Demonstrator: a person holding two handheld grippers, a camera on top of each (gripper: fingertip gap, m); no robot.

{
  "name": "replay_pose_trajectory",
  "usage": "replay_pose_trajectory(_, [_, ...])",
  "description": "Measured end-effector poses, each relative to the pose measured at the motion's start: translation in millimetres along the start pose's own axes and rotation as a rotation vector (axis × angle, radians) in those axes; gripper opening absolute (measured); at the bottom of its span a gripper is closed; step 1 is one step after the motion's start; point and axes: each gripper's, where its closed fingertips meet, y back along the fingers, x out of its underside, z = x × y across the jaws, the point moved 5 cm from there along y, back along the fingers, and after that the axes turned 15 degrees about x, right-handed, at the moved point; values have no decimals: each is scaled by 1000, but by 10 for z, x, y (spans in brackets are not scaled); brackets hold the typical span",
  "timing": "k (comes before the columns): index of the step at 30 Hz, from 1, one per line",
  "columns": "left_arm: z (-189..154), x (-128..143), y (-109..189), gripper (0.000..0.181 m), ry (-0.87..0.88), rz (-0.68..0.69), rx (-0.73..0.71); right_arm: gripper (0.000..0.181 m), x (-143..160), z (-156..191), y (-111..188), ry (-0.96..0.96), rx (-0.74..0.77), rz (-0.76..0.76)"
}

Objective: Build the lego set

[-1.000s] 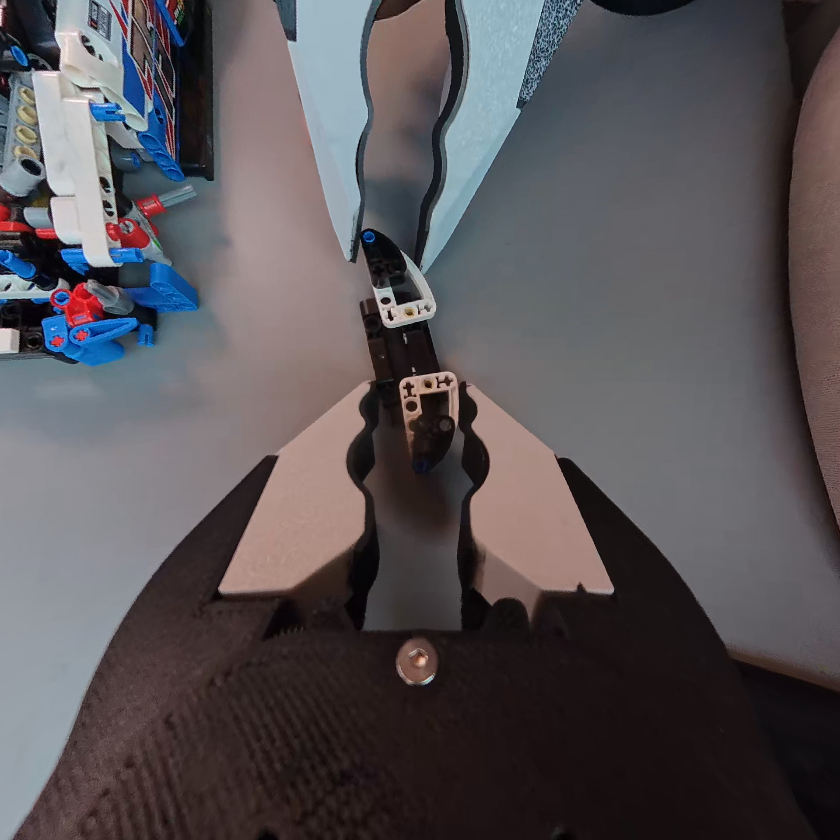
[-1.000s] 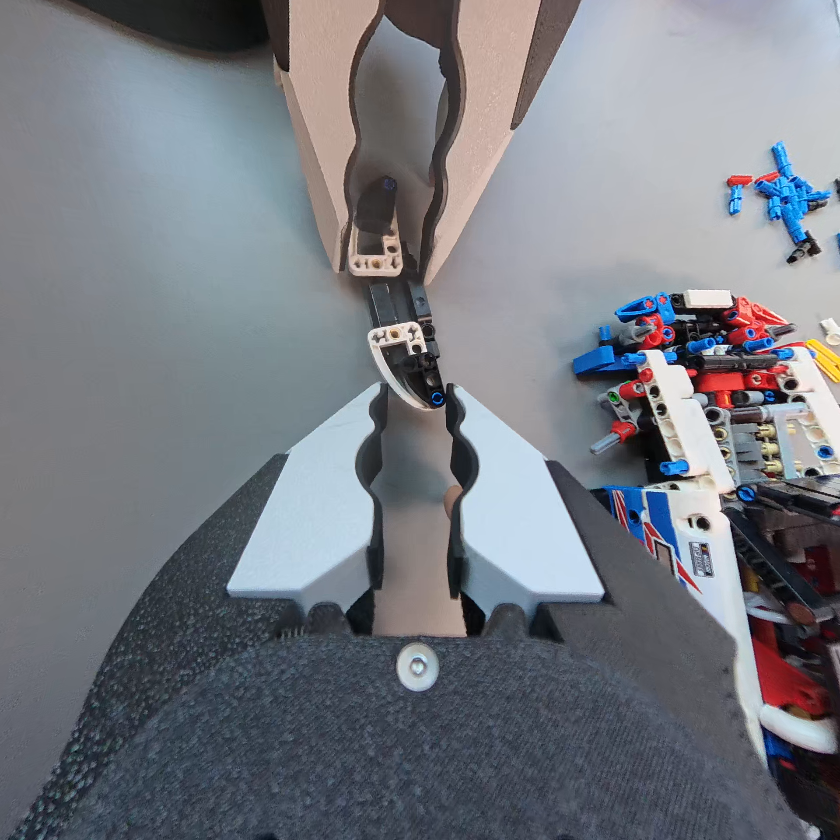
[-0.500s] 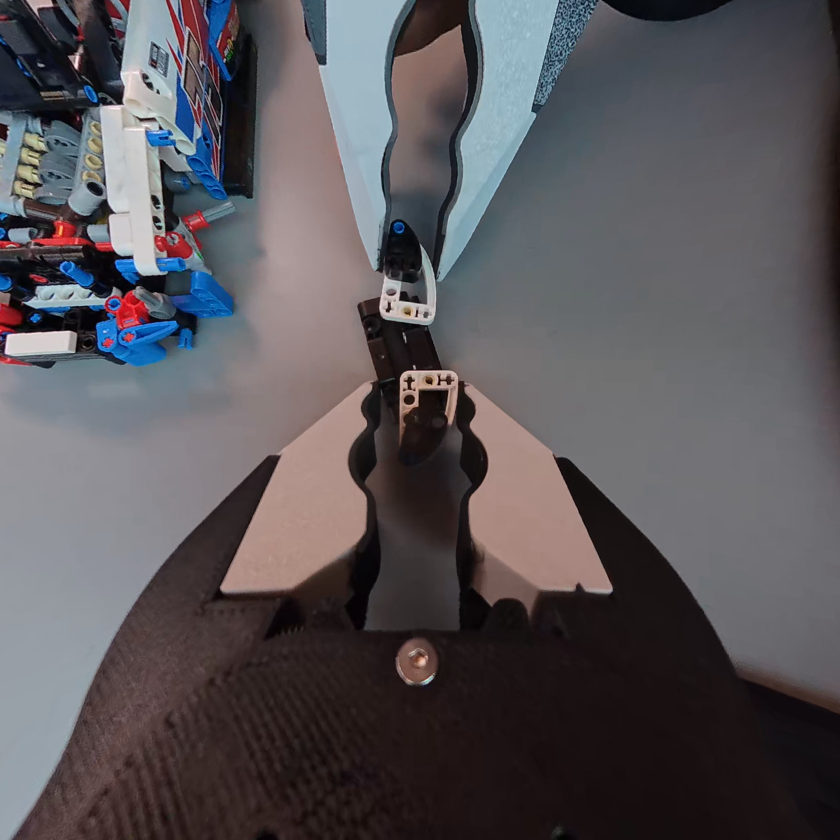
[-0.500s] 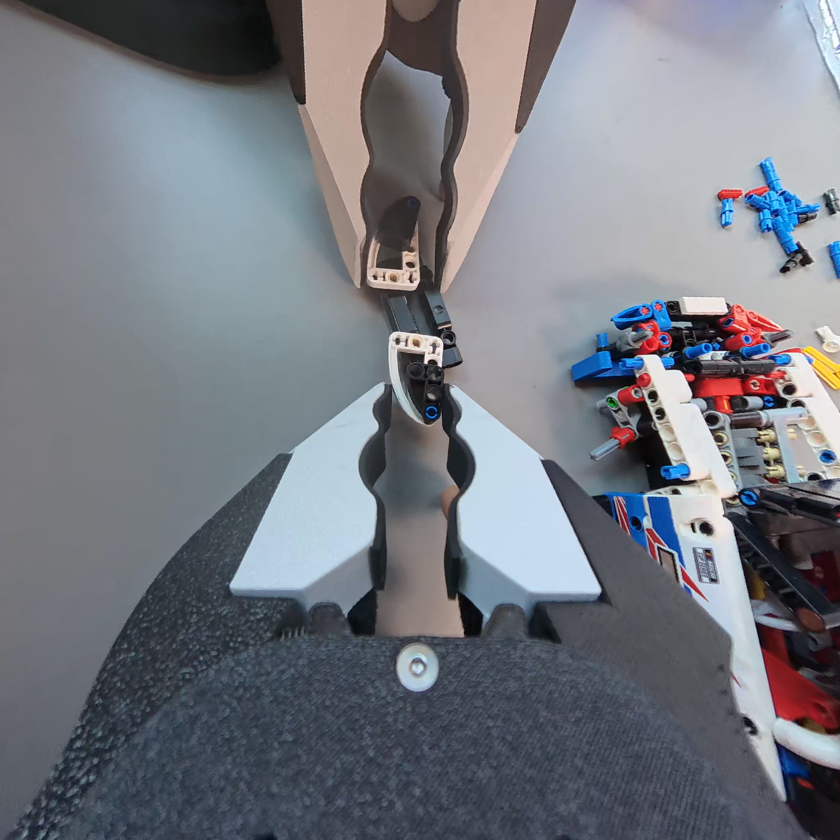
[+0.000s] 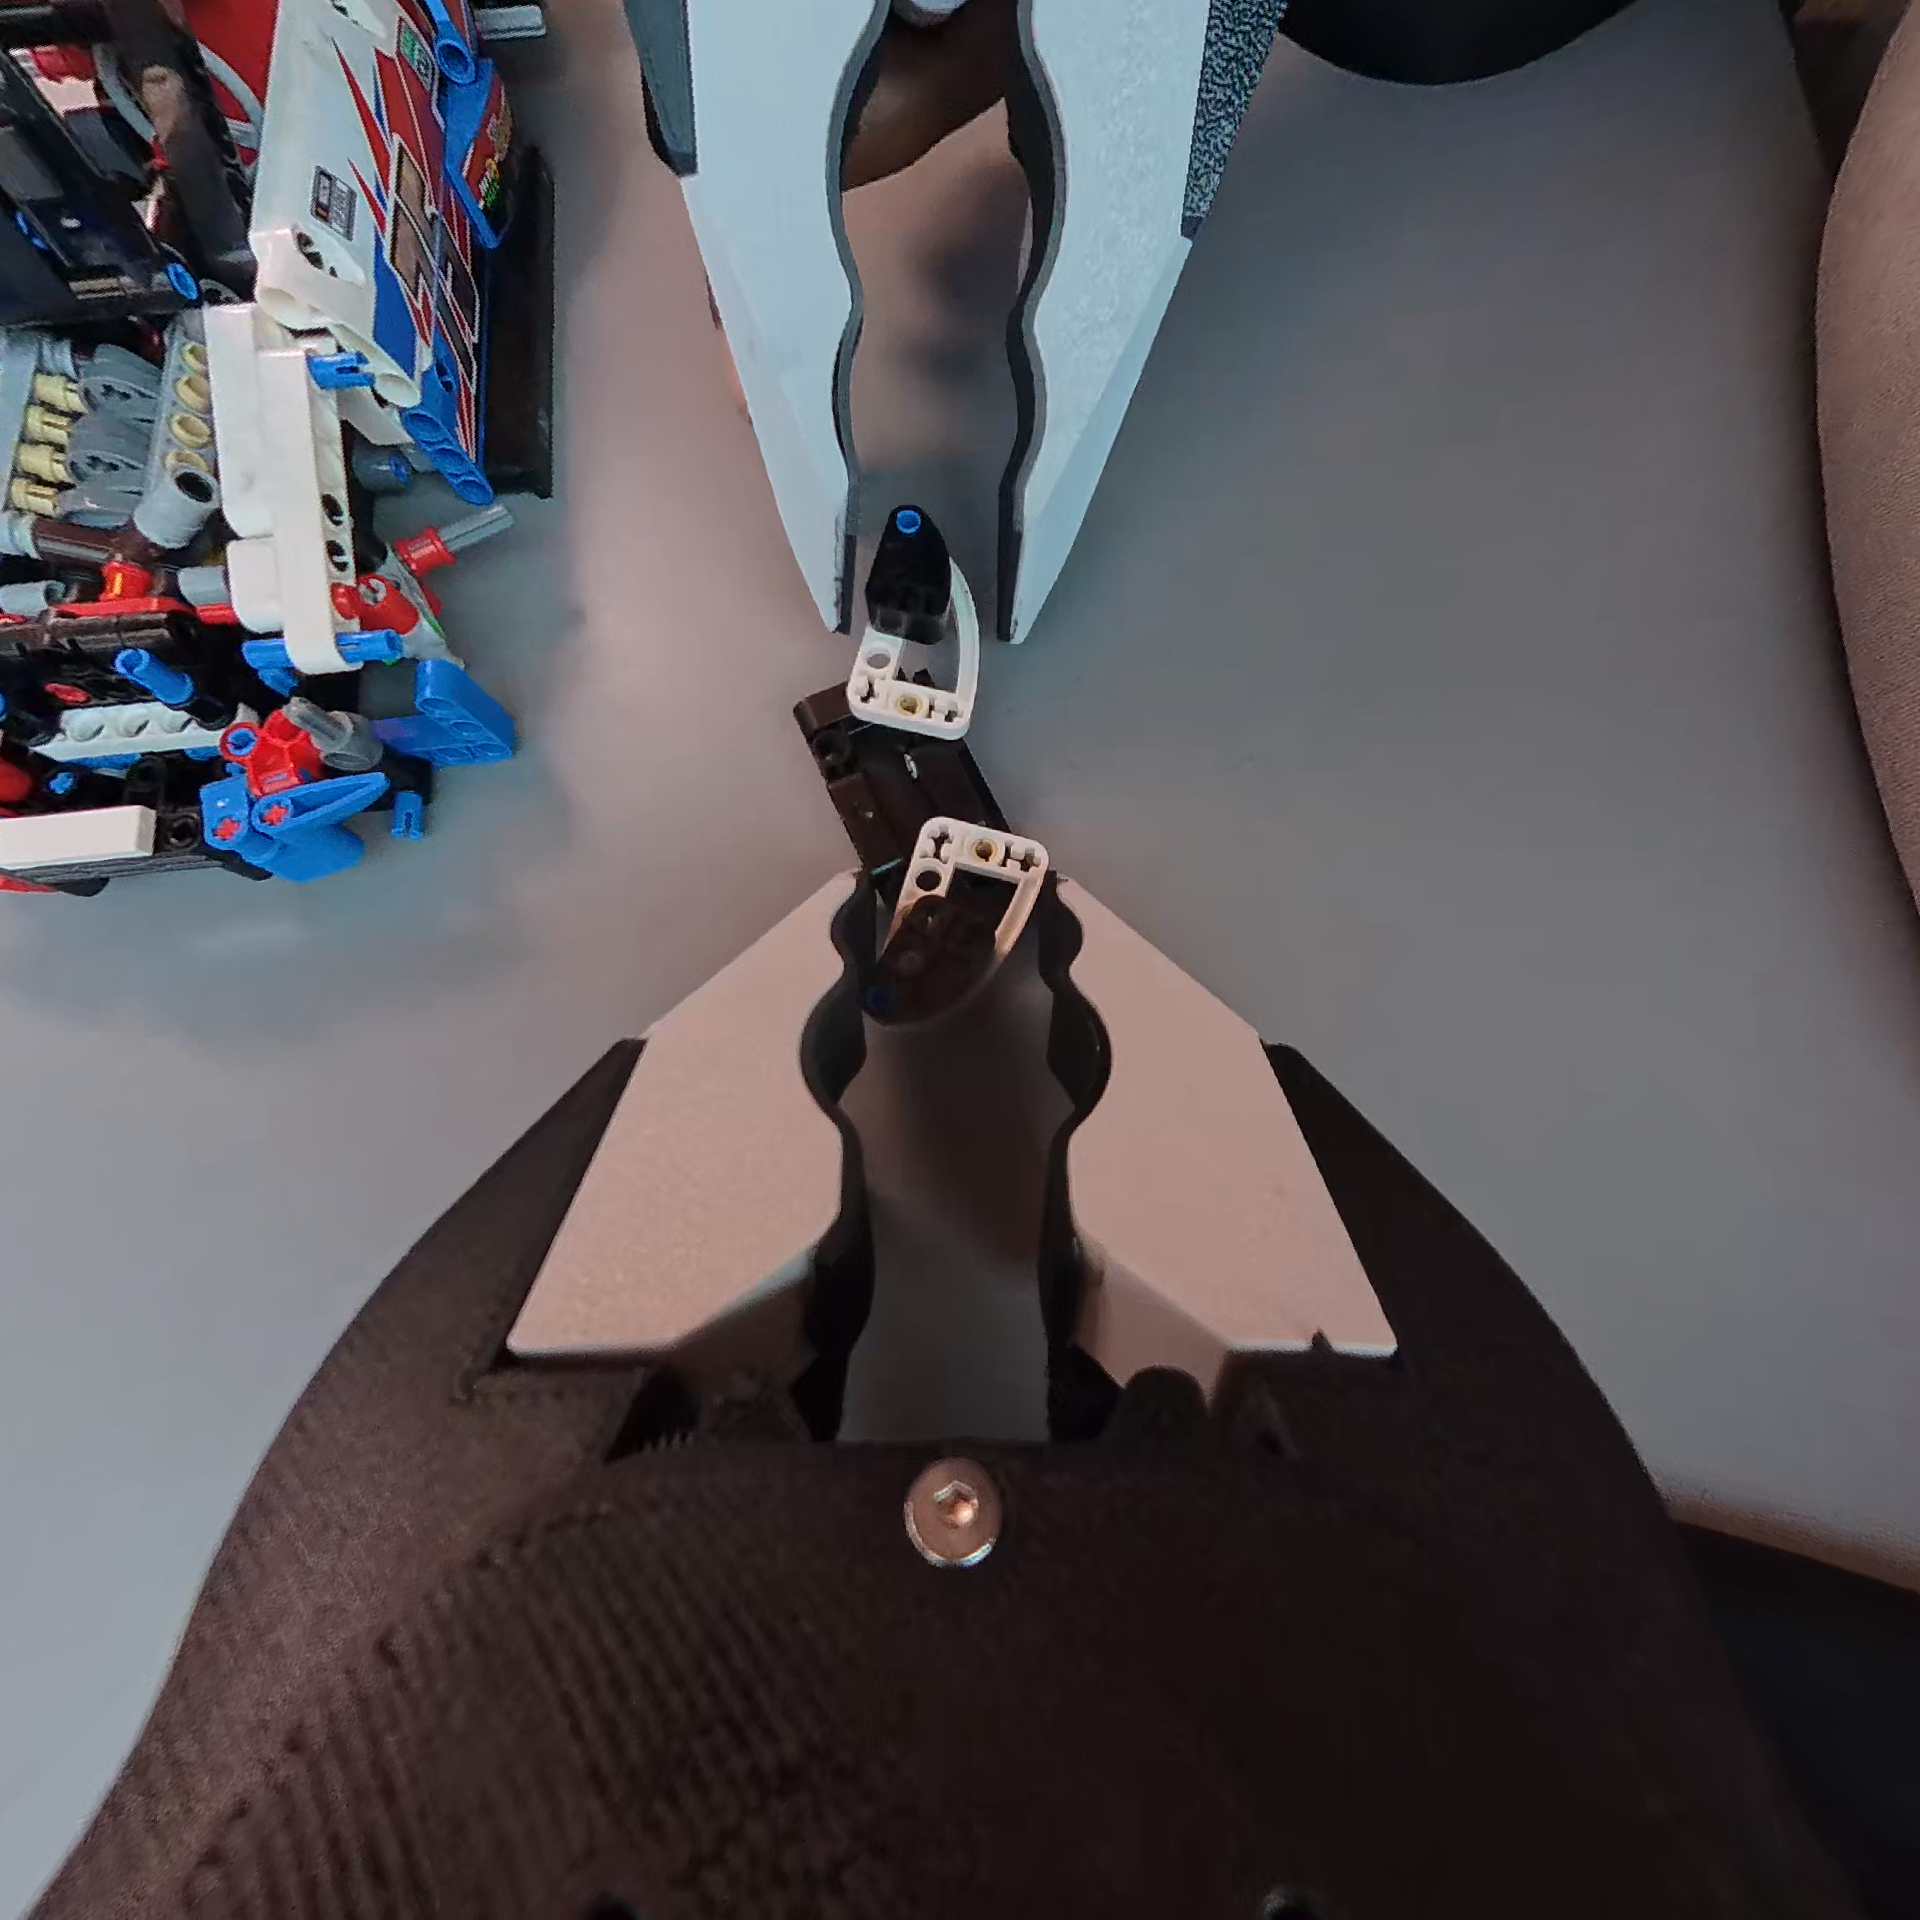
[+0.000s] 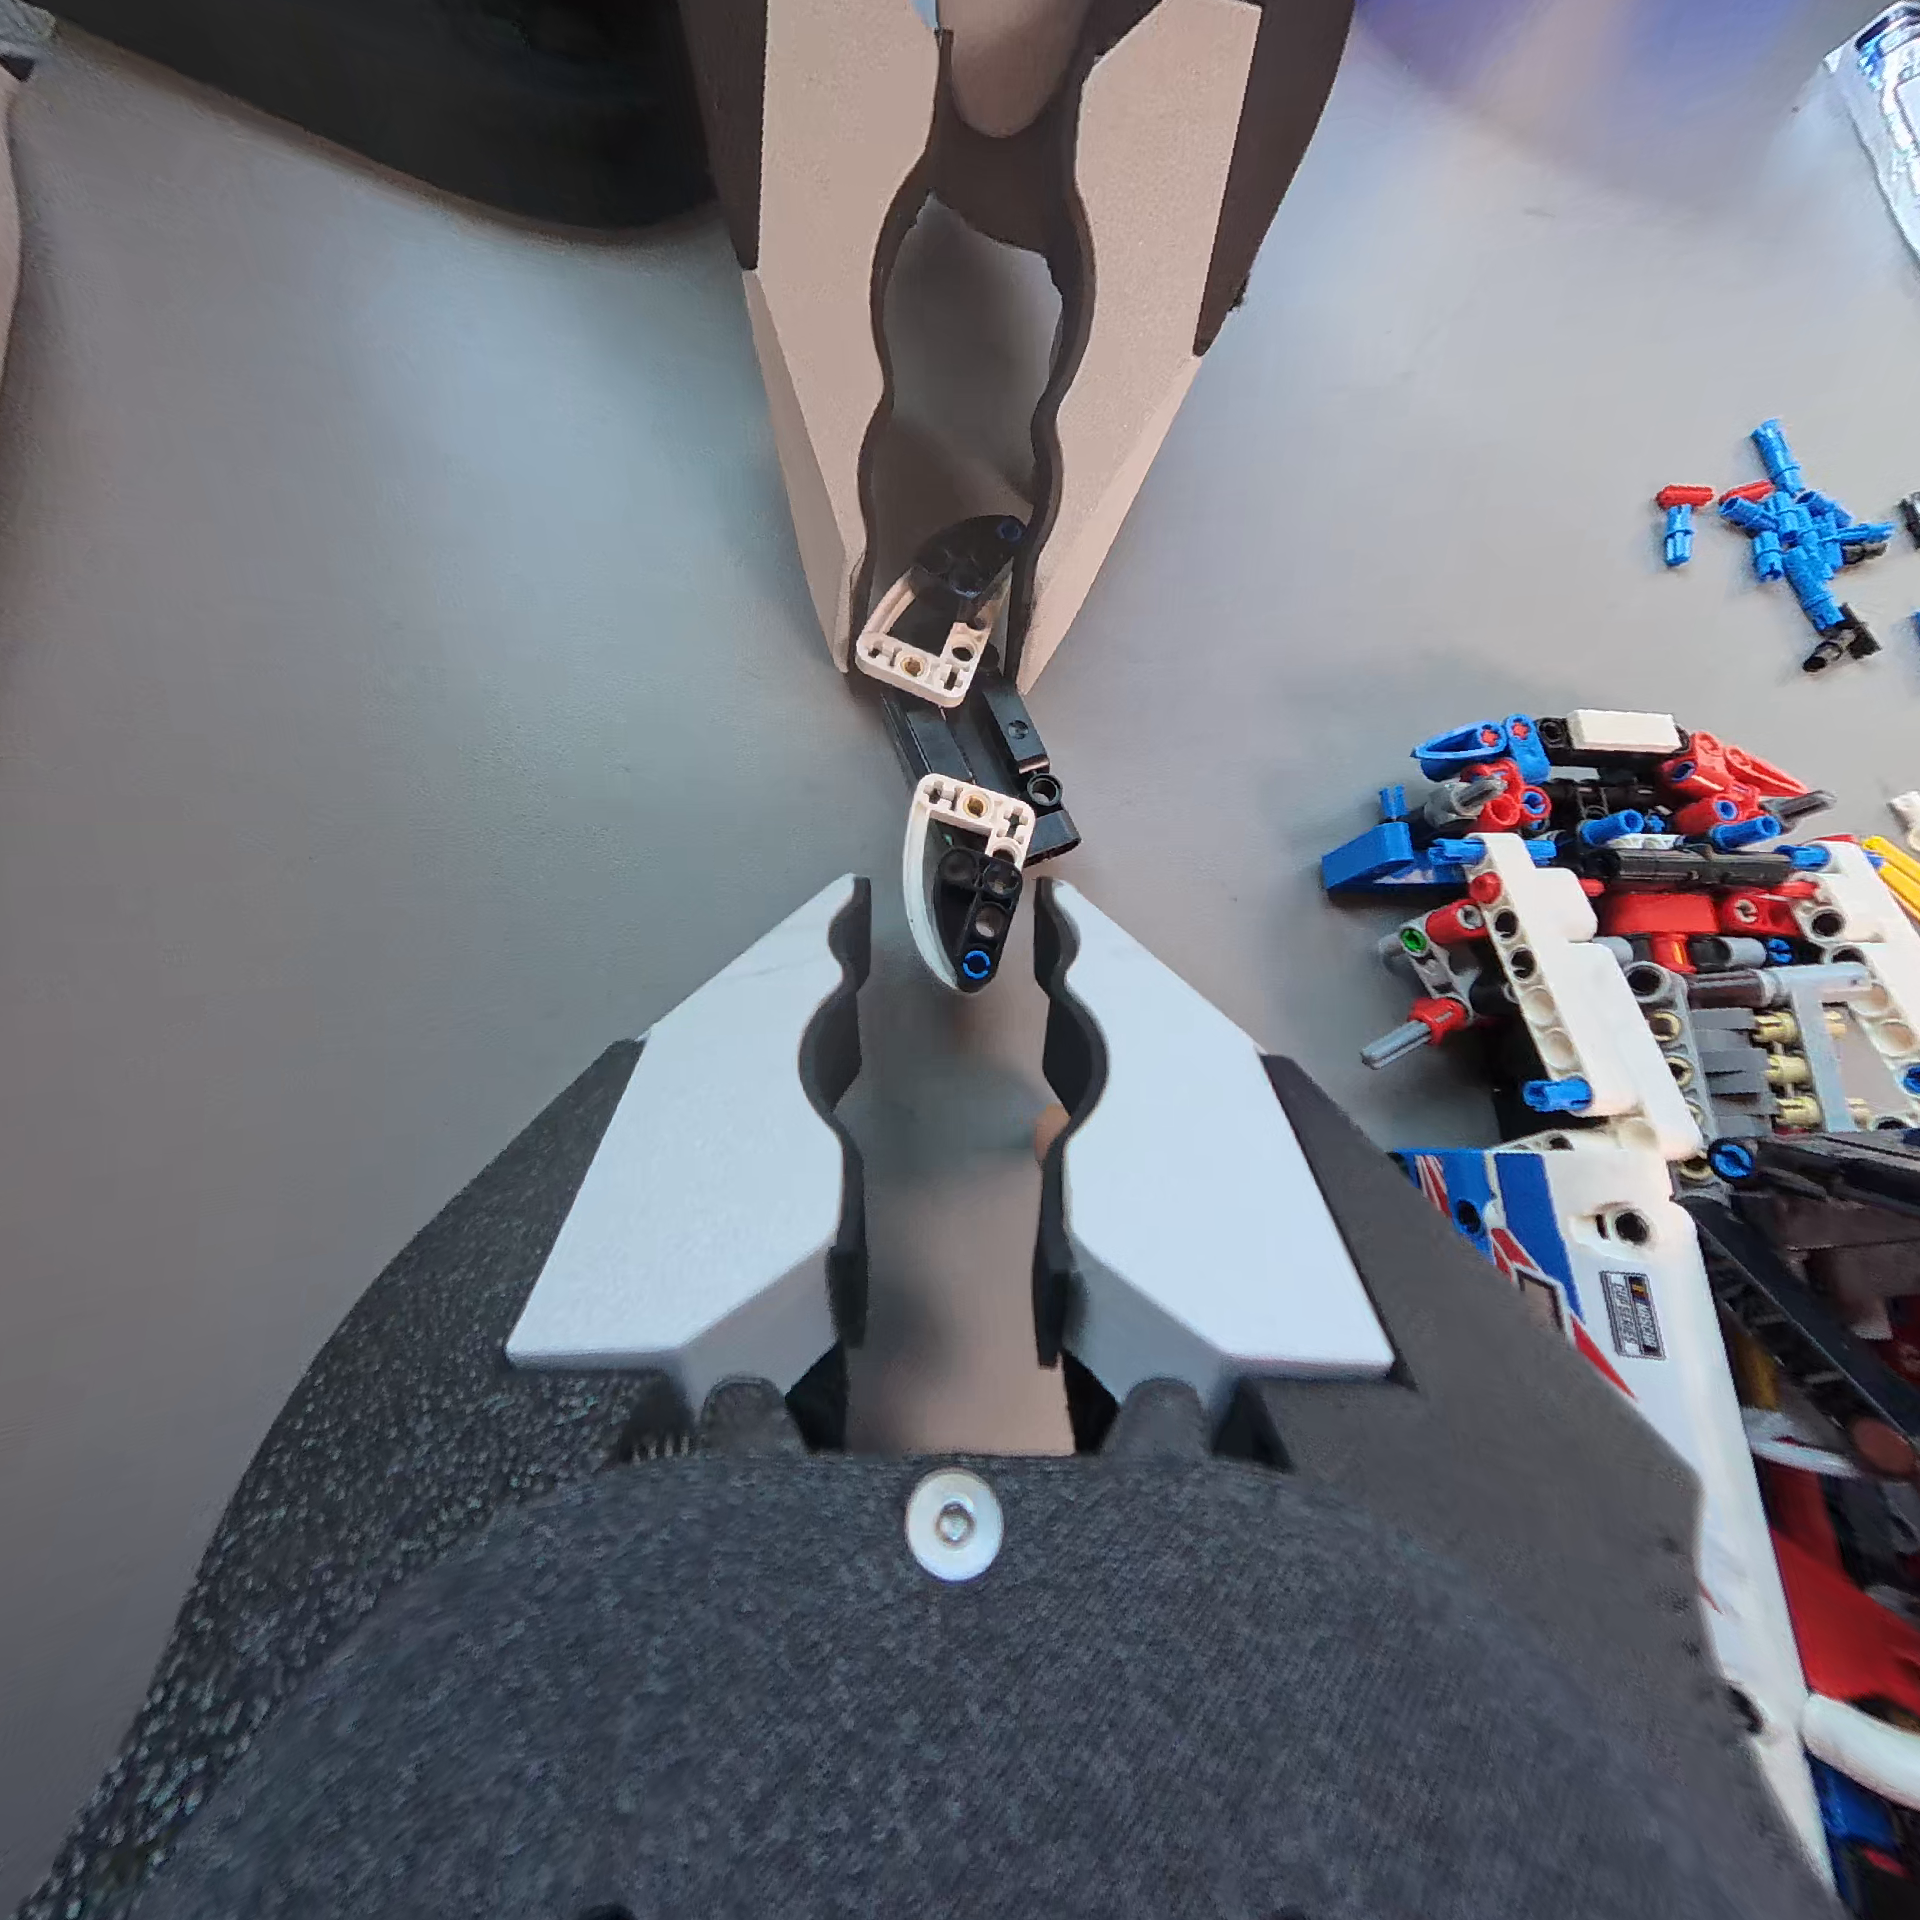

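— What is being held by the left gripper [image 5: 951, 914]?
— One white-framed end of a small black and white lego assembly [image 5: 914, 790] is being gripped between its tan fingers [image 5: 727, 1122], above the grey surface [image 5: 1455, 727].
— And the far end?
— It is being flanked by the pale fingers of the right gripper [image 5: 920, 613]; a gap is being left on either side, so contact cannot be judged.
— Anything to the left?
— A partly built red, white and blue lego car [image 5: 260, 499] is being kept on the surface, well apart.
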Motion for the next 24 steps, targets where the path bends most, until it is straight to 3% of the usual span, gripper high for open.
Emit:
replay_pose_trajectory(6, [49,-57,112,29,166,-144,77,45,-148,-31,122,114,130,-133])
replay_pose_trajectory(11, [39,-85,121,29,158,-172,93,49,-189,17,73,187,185,-155])
replay_pose_trajectory(14, [-32,-118,83,29,95,-166,113,44,-199,62,61,148,144,-176])
replay_pose_trajectory(21, [-27,-126,59,29,42,-137,68,13,-184,92,84,149,127,-168])
replay_pose_trajectory(24, [-33,-115,45,29,-1,-104,39,13,-166,96,77,132,111,-165])
